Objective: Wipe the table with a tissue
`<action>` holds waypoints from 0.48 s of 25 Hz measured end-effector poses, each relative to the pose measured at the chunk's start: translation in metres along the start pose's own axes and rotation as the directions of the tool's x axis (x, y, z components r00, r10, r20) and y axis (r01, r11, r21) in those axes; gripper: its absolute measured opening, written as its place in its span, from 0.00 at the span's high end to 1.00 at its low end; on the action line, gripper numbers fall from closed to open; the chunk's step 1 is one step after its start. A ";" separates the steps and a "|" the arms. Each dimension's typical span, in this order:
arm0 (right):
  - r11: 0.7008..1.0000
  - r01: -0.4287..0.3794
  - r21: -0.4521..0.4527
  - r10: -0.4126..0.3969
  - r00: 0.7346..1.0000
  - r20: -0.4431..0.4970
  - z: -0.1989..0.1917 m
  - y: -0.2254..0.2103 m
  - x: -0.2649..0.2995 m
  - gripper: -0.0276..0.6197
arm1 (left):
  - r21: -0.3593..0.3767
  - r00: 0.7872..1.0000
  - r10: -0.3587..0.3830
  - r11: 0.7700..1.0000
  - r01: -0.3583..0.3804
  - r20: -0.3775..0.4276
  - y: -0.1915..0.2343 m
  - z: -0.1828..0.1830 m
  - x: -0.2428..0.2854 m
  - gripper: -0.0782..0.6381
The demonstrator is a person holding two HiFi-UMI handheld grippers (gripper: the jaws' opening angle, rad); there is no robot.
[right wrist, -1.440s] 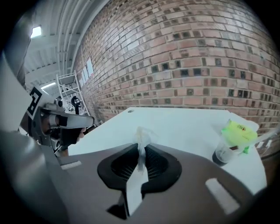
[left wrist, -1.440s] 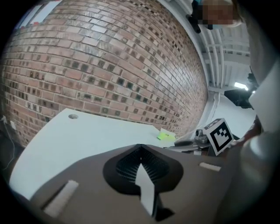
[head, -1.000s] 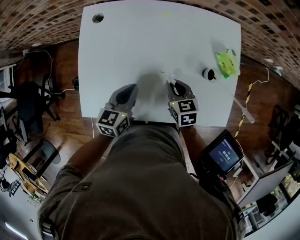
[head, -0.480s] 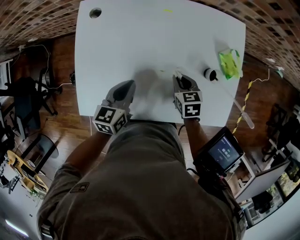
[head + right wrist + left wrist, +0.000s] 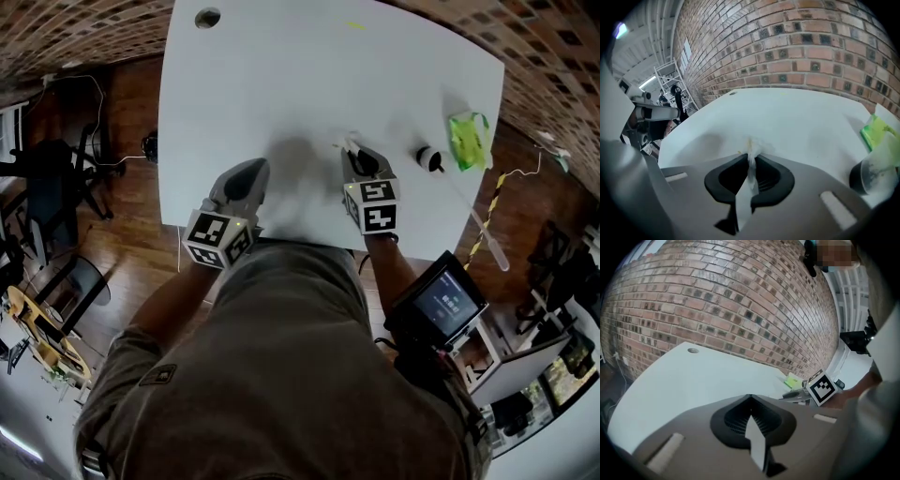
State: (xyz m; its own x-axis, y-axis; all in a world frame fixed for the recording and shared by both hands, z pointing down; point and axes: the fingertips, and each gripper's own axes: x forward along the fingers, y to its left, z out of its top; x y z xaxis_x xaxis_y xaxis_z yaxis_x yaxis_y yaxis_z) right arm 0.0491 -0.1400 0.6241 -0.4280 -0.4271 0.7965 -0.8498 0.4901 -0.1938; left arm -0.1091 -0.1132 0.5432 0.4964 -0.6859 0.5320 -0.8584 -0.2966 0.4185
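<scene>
The white table [image 5: 281, 84] fills the head view. My right gripper [image 5: 354, 150] [image 5: 751, 157] is shut on a crumpled white tissue [image 5: 753, 149], its tips low over the table's near-middle; the tissue [image 5: 352, 145] sticks out ahead of the jaws. Small yellowish specks lie on the table just beside the tissue. My left gripper [image 5: 246, 178] [image 5: 749, 401] rests near the front edge, jaws together with nothing between them. A faint yellow mark [image 5: 354, 25] shows at the table's far edge.
A green tissue pack [image 5: 468, 139] [image 5: 876, 133] lies at the table's right edge, with a small black-and-white container [image 5: 429, 157] [image 5: 872, 176] beside it. A cable hole [image 5: 207, 17] sits at the far left corner. A brick wall stands behind; chairs on the left, a screen at lower right.
The right gripper with the tissue has shifted slightly right and away across the table. The left gripper has stayed near the front edge.
</scene>
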 end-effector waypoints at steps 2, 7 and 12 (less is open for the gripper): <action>1.000 -0.013 -0.014 0.013 1.000 -0.004 0.003 0.006 0.002 0.89 | -0.004 1.000 0.007 1.000 -0.007 0.005 0.001 0.001 -0.004 0.89; 0.997 -0.054 -0.055 0.053 0.998 -0.015 0.009 0.027 0.011 0.89 | -0.012 1.000 0.023 1.000 -0.023 0.008 0.007 0.001 -0.012 0.89; 0.987 -0.117 -0.105 0.115 0.993 -0.030 0.012 0.060 0.024 0.89 | -0.012 0.999 0.037 0.999 -0.037 0.005 0.015 0.000 -0.019 0.89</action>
State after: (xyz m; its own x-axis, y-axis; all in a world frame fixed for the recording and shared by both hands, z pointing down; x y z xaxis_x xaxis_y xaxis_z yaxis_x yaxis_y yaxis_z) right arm -0.0161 -0.1301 0.6243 -0.5134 -0.3451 0.7857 -0.7566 0.6140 -0.2247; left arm -0.1318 -0.1043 0.5397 0.4635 -0.7001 0.5432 -0.8746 -0.2632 0.4071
